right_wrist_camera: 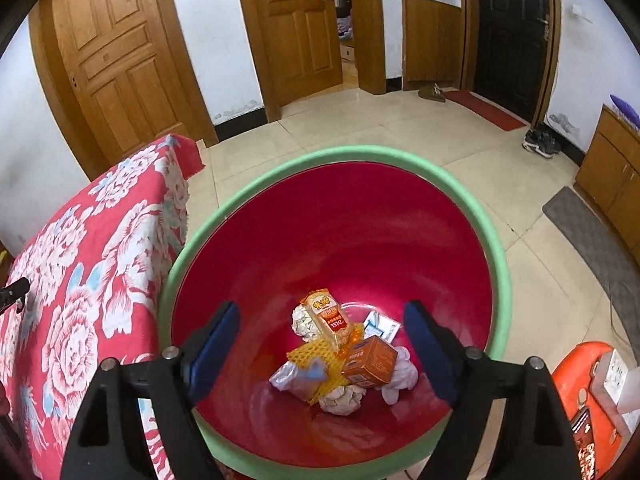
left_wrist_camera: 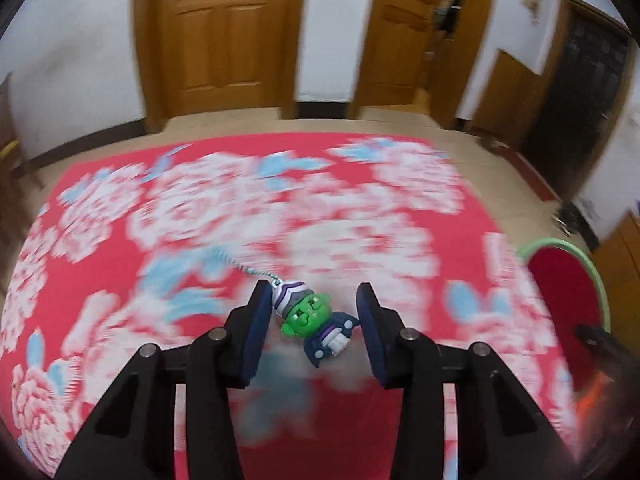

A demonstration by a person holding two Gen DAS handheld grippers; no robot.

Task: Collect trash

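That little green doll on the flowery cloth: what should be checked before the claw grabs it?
1. Doll between the left gripper pads: ok.
2. Pads pressing on it: not ok, a gap shows on the right side.
3. Doll's cord free of the pads: cannot tell, it ends at the left pad.
4. Bin open and roomy: ok, trash covers only the bottom.
5. Right gripper empty: ok, jaws wide over the bin.

Setting: home interior. Panelled wooden doors (right_wrist_camera: 120, 60), tiled floor (right_wrist_camera: 400, 132), shoes (right_wrist_camera: 540, 144) by the dark entrance door (right_wrist_camera: 512, 32), floral cloth (right_wrist_camera: 80, 280).
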